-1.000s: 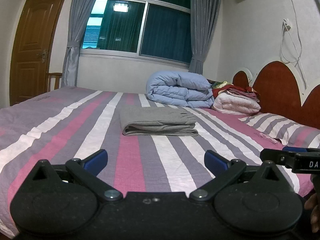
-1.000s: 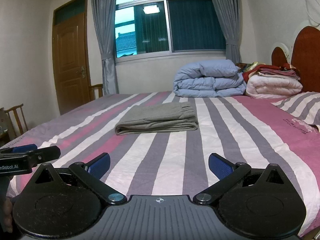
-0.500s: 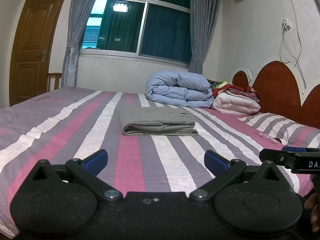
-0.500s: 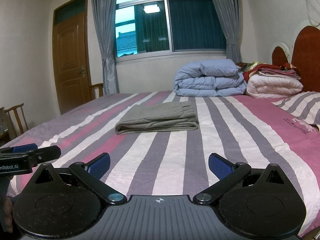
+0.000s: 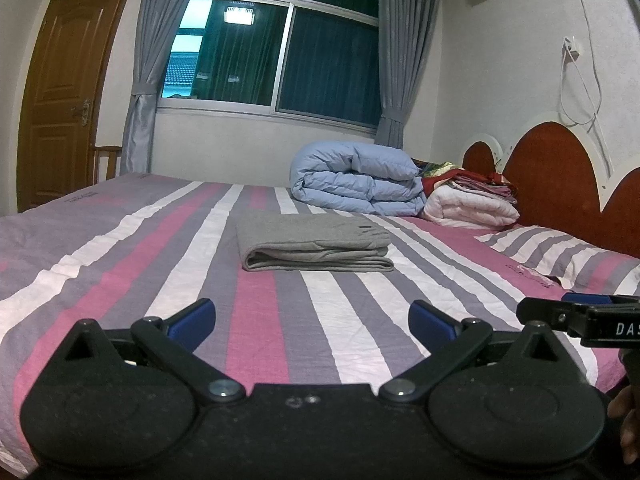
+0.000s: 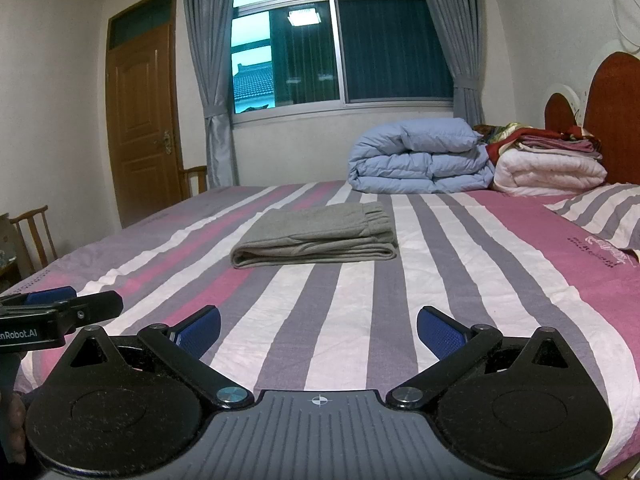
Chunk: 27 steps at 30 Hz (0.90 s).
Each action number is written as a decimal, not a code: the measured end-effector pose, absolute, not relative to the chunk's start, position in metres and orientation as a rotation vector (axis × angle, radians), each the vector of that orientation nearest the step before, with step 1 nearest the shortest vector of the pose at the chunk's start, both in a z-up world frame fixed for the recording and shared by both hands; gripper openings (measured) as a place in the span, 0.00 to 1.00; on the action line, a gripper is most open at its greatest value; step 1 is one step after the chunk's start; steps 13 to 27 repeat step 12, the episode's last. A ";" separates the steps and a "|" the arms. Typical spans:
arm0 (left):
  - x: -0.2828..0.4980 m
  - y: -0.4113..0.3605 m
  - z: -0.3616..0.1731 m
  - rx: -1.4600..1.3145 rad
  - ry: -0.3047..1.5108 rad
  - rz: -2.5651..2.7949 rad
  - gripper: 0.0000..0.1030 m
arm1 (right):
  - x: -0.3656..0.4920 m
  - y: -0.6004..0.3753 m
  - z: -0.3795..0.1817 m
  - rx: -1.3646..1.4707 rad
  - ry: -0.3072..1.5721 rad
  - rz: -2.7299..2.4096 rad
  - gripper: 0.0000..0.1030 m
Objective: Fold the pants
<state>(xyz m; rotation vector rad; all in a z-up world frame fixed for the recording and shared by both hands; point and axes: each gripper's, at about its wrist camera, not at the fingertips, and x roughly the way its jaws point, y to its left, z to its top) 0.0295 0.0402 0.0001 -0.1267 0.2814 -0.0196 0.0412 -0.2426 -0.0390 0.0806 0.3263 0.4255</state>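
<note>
Bedroom, evening: door (image 6: 146, 120) at far left, window (image 6: 340, 44) w/ grey curtains at centre. On the striped bed (image 6: 460, 280), grey pants (image 6: 316, 236) lie folded in a neat stack mid-mattress, well apart from both claws. L gripper (image 5: 312, 322) hangs over the near edge, fingers spread wide, holding nothing; R gripper (image 6: 319, 330) beside it, likewise wide open & empty. Further right, blue duvet (image 6: 420, 156) & stacked blankets (image 6: 548, 160) sit against the red headboard (image 5: 560, 176).
</note>
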 end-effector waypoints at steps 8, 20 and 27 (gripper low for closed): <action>0.026 0.035 0.000 -0.097 0.245 -0.038 0.93 | 0.041 -0.243 -0.039 0.079 0.326 0.425 1.00; 0.028 0.035 -0.001 -0.103 0.252 -0.044 0.93 | 0.041 -0.243 -0.039 0.079 0.326 0.426 1.00; 0.028 0.035 -0.001 -0.103 0.252 -0.044 0.93 | 0.041 -0.243 -0.039 0.079 0.326 0.426 1.00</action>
